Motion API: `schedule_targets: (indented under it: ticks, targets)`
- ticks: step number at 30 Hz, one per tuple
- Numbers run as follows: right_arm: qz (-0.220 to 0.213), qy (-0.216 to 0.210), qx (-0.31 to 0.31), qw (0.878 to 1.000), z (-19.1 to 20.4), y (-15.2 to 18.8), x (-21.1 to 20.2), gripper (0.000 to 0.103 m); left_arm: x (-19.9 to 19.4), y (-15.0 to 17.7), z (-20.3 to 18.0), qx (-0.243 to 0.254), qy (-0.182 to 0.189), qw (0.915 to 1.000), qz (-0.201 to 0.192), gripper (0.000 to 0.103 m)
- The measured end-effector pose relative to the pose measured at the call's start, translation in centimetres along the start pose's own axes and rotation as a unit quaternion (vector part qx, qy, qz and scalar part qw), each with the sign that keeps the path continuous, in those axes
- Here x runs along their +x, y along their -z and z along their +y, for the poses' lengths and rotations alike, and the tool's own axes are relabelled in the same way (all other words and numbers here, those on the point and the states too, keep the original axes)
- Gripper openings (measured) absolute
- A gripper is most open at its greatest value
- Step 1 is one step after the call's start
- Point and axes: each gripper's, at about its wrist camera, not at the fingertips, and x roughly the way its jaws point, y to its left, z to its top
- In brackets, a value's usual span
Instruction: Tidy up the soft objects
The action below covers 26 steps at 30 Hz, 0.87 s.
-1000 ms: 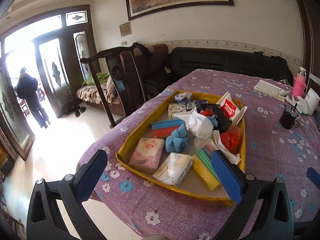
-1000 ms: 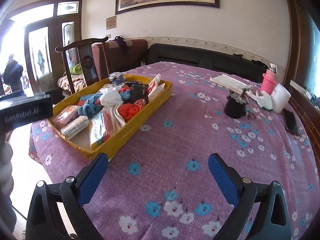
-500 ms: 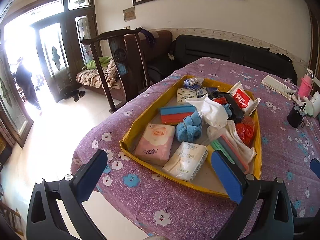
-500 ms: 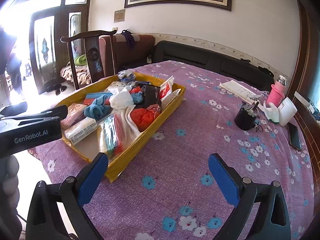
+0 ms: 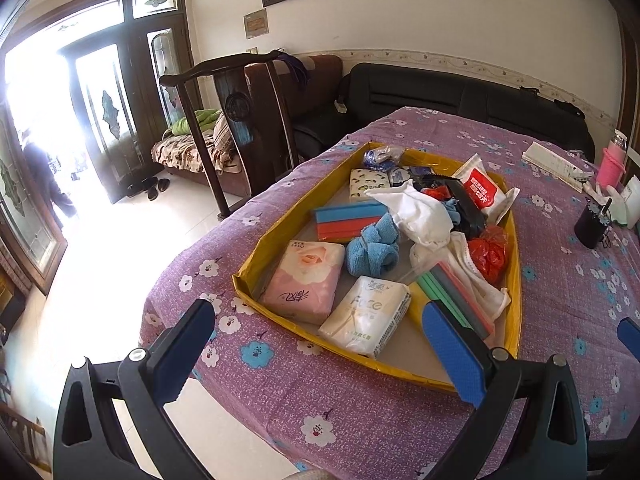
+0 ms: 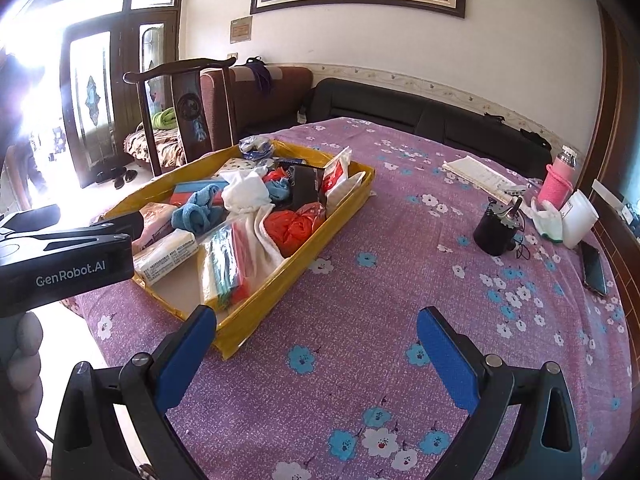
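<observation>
A yellow tray (image 5: 276, 231) (image 6: 280, 280) on the purple flowered tablecloth holds soft items: a pink tissue pack (image 5: 305, 280), a white tissue pack (image 5: 366, 316), a blue rolled towel (image 5: 372, 249) (image 6: 196, 210), a white cloth (image 5: 416, 214) (image 6: 244, 194), a red bag (image 5: 488, 254) (image 6: 294, 226), blue-red sponges (image 5: 346, 220) and a packet of coloured strips (image 5: 452, 296). My left gripper (image 5: 320, 356) is open and empty, just before the tray's near edge. My right gripper (image 6: 316, 354) is open and empty above the cloth, right of the tray's near corner.
A black cup (image 6: 496, 232), pink bottle (image 6: 556, 182), white container (image 6: 578, 220), phone (image 6: 594, 268) and papers (image 6: 480, 174) lie at the table's right. A wooden chair (image 5: 240, 120) stands beyond the tray. The table edge drops to the floor at the left.
Both grippers have moved forward and a little higher toward the tray, which now looks larger and nearer. Both stay open and empty.
</observation>
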Motion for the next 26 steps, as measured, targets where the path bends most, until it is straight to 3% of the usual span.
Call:
schedule_targets:
  ticks: [26]
  targets:
    - [-0.004, -0.015, -0.014, 1.000, 0.6, 0.6, -0.6, 0.102, -0.3, 0.2, -0.2, -0.006, 0.002, 0.9999, 0.009, 0.103]
